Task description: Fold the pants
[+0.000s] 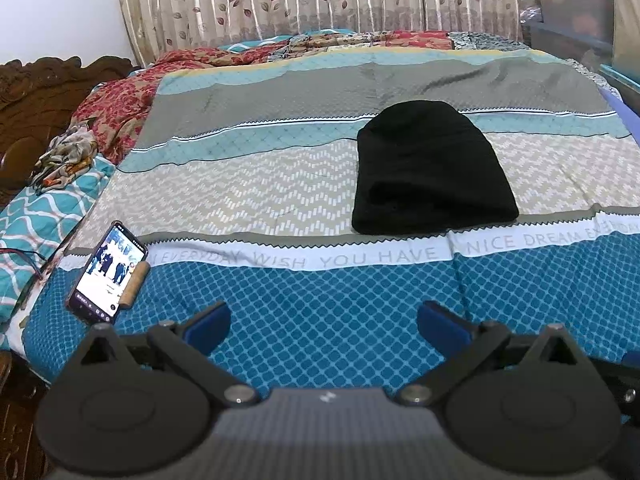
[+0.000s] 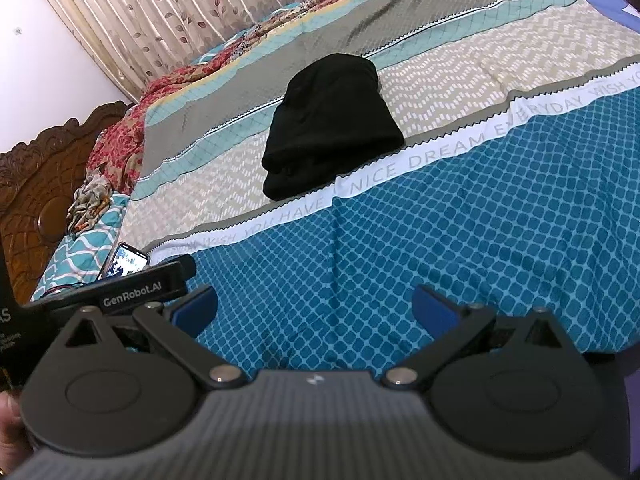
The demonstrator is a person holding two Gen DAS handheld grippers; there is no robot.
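The black pants point(image 1: 430, 172) lie folded into a compact bundle on the patterned bedspread point(image 1: 280, 184), on its beige zigzag band. They also show in the right wrist view point(image 2: 332, 124). My left gripper point(image 1: 324, 324) is open and empty, held over the blue checked band well short of the pants. My right gripper point(image 2: 316, 308) is open and empty too, over the same blue band near the bed's front edge. The left gripper's body point(image 2: 132, 288) shows at the left of the right wrist view.
A lit phone point(image 1: 108, 268) lies at the bed's left front corner beside a small wooden stick point(image 1: 134, 286). Crumpled cloth point(image 1: 68, 156) and a red floral blanket point(image 1: 120, 100) lie left. A carved headboard point(image 1: 36, 92) stands far left; curtains behind, plastic bins point(image 1: 576, 4) at back right.
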